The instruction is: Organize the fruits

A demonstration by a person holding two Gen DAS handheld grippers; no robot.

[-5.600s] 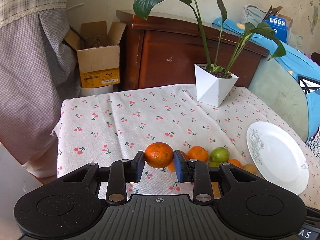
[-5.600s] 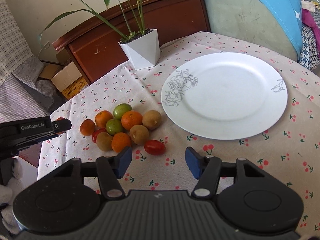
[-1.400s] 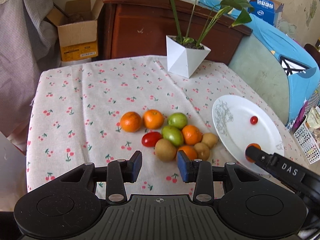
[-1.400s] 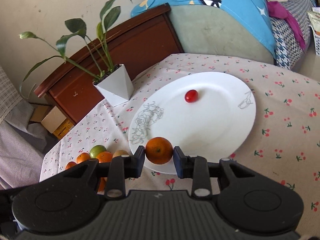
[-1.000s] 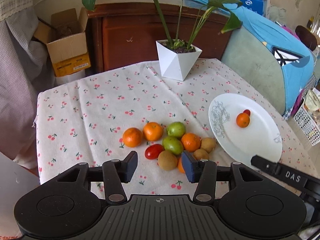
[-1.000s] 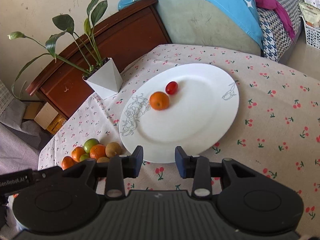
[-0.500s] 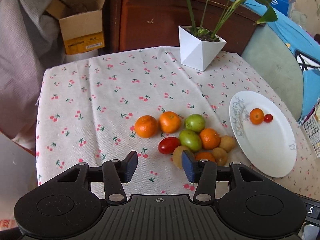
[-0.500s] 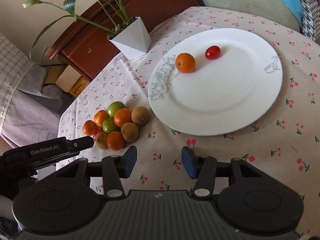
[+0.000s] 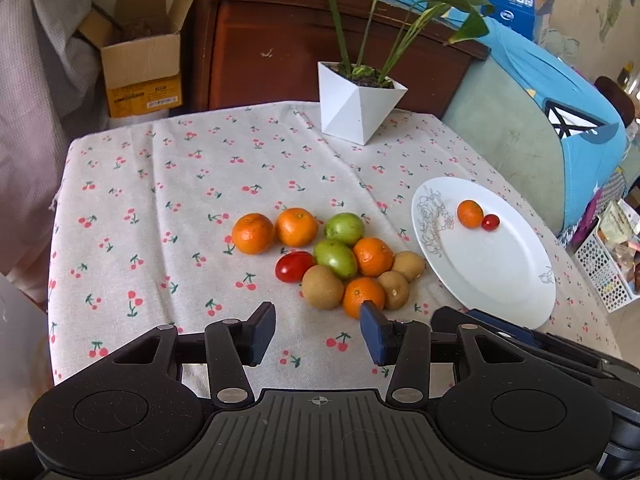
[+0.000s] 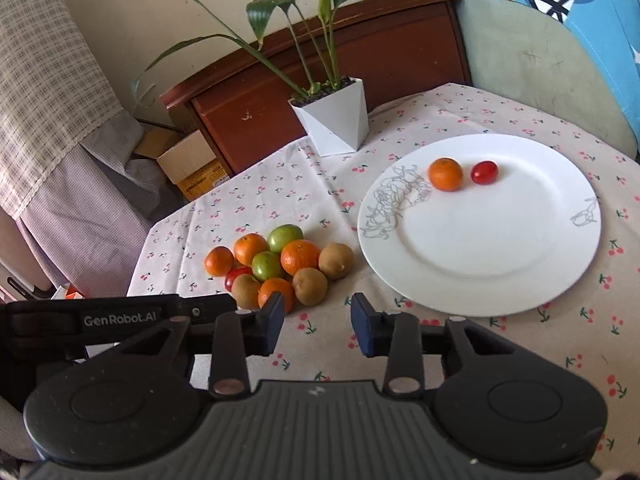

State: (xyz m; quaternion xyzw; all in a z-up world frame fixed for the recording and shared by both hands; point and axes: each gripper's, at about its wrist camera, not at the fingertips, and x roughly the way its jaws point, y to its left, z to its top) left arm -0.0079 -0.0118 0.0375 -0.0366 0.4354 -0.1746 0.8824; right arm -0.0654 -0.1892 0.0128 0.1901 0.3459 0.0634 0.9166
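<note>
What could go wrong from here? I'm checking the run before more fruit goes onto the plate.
The fruit pile is packed tight, so pulling one piece may roll its neighbours across the tablecloth. The orange and small tomato lie loose on the plate; another drop could knock them off.

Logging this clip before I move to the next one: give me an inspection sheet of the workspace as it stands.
Surface: table under a cherry-print cloth.
Job's things: white plate holding one orange and one red tomato; pile of fruit on the cloth left of the plate: oranges, green fruits, brown fruits, one red tomato.
Clutter: white plant pot at the far edge.
Grippers: left gripper empty, closing; right gripper empty, closing.
Cables: nothing seen.
Surroundings: wooden cabinet, cardboard box, blue cushion.
</note>
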